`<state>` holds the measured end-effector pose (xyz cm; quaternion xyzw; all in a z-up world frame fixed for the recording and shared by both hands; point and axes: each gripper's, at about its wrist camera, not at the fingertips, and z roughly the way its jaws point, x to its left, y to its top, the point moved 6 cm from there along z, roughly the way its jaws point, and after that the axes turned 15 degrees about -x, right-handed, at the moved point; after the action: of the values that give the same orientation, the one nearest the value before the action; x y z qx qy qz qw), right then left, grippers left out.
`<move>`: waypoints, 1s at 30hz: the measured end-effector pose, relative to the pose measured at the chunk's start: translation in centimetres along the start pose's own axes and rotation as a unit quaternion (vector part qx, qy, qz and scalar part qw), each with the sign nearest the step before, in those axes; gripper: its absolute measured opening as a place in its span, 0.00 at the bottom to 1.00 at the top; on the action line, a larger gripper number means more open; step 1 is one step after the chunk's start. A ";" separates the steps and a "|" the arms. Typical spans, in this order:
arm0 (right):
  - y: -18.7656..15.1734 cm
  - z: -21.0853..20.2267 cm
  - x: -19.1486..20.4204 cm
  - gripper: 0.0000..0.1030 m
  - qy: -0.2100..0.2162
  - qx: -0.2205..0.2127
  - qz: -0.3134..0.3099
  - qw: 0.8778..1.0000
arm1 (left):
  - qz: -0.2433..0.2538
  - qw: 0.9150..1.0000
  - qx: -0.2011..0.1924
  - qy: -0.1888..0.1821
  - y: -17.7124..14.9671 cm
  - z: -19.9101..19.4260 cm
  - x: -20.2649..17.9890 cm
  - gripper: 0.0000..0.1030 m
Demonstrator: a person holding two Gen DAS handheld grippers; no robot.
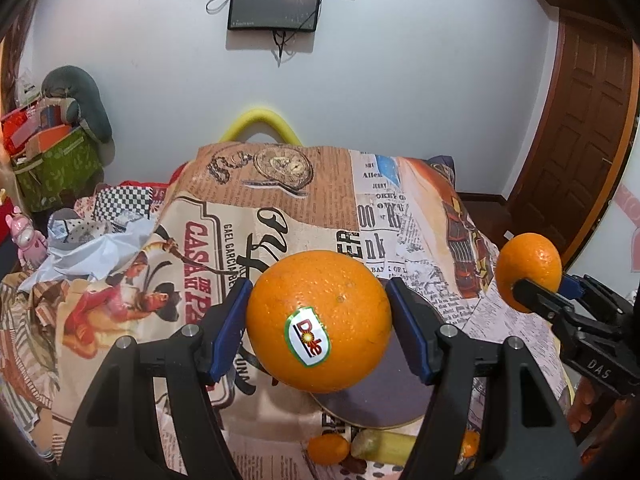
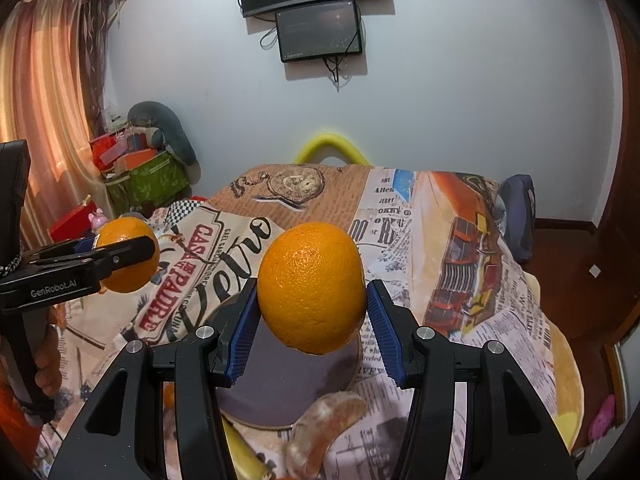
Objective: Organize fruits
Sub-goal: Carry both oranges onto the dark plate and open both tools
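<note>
Up front in your left wrist view, your left tongs (image 1: 319,322) pinch a large orange with a Dole sticker (image 1: 319,322), both blue pads pressed against its sides. You hold it in the air above a dark round plate (image 1: 380,396) that lies on the table (image 1: 280,208), which is draped in a printed newspaper-style cloth. At the near edge of the table, just below the plate, you can see a small orange (image 1: 328,448) beside a pale yellowish fruit (image 1: 380,444), and part of another orange piece (image 1: 470,442) behind the right finger. Toward the right edge of the table, your right tongs (image 1: 530,280) grip a second orange (image 1: 529,268), lifted clear of the cloth.

Now in your right wrist view, the right tongs (image 2: 312,314) clamp that second orange (image 2: 312,286) between the 2 blue pads, held above the same dark plate (image 2: 280,384). A peeled citrus cluster (image 2: 326,428) lies at the near edge of the table (image 2: 500,320), touching the plate's rim, with a banana-like yellow fruit (image 2: 244,456) beside it. Over the left edge of the table your left tongs (image 2: 132,254) close on the large orange (image 2: 128,254), raised off the cloth, with your fingers wrapped around the handle below.
</note>
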<state>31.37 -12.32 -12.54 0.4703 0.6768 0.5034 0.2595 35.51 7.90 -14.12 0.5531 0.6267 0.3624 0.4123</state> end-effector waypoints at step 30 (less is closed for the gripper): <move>-7.7 10.2 -0.6 0.49 0.028 0.172 -0.033 0.984 | -0.009 0.989 0.145 -0.024 -7.4 12.2 -0.3 0.66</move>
<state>37.17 -8.76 -23.44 0.4710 0.7756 0.3833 0.1721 43.83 6.66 -25.66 0.6097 0.6679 0.2506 0.3456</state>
